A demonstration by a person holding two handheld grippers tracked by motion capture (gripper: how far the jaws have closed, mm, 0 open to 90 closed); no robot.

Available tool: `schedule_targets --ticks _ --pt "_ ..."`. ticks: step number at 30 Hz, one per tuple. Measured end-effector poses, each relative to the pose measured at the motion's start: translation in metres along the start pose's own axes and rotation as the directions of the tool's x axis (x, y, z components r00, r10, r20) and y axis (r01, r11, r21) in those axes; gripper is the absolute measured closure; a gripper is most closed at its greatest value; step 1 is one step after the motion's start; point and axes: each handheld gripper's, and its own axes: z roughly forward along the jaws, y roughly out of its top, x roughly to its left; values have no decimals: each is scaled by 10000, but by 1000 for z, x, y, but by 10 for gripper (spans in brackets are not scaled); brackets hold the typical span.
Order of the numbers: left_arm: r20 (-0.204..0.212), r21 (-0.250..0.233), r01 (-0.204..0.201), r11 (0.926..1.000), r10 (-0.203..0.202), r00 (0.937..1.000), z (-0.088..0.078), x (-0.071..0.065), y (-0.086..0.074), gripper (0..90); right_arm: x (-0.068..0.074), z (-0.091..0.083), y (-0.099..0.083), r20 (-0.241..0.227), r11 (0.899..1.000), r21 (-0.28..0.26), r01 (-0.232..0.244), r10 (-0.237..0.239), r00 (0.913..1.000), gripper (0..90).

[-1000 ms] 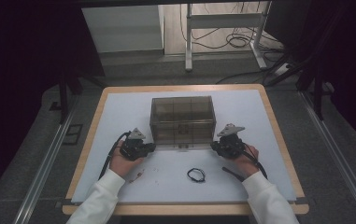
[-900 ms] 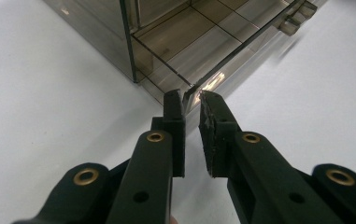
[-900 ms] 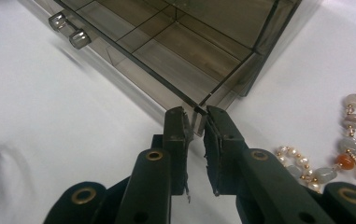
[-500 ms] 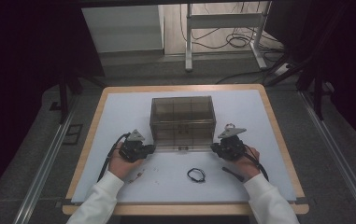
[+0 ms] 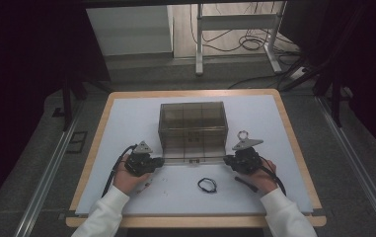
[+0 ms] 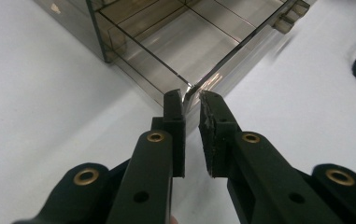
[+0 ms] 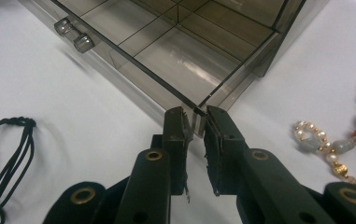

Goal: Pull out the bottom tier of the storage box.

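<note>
Two grippers pinch the front corners of one pulled-out drawer (image 5: 191, 159) of a smoky clear drawer box (image 5: 192, 126), which stands in the middle of the white table (image 5: 126, 118); the left gripper (image 5: 157, 161) has its jaws nearly together on the drawer's left front corner, the thin wall between the pads, as the left gripper view shows (image 6: 190, 100); the right gripper (image 5: 228, 160) clamps the right front corner in the same way, seen close in the right gripper view (image 7: 195, 116); the drawer's two small knobs (image 7: 74, 36) sit on its front wall; a black cord loop (image 5: 206, 184) lies on the table near the drawer, between the hands; a beaded bracelet (image 7: 348, 144) lies just beside the right gripper.
</note>
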Motion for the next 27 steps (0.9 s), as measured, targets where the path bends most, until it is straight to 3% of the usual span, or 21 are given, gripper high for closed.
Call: schedule_targets --ticks 15,17,19,23,27 --pt "275 -18 115 9999 -114 9996 1 0 -4 793 0 0 -4 -188 9999 95 -91 93 9998 770" --pt "443 -128 146 9998 -141 9989 1 0 -4 745 0 1 -5 -280 9996 33 -268 269 9992 736" --pt "293 -112 193 9998 -189 9994 -1 0 -4 643 -1 0 -5 -373 9989 -167 -436 430 9984 649" --pt "197 -153 383 9991 -380 9991 -6 0 -4 488 0 -7 -3 -420 9975 -404 -584 567 9975 559" --pt "149 -338 493 9982 -488 9987 -12 -2 -6 409 1 -14 -1 -576 9943 -698 -807 767 9954 471"
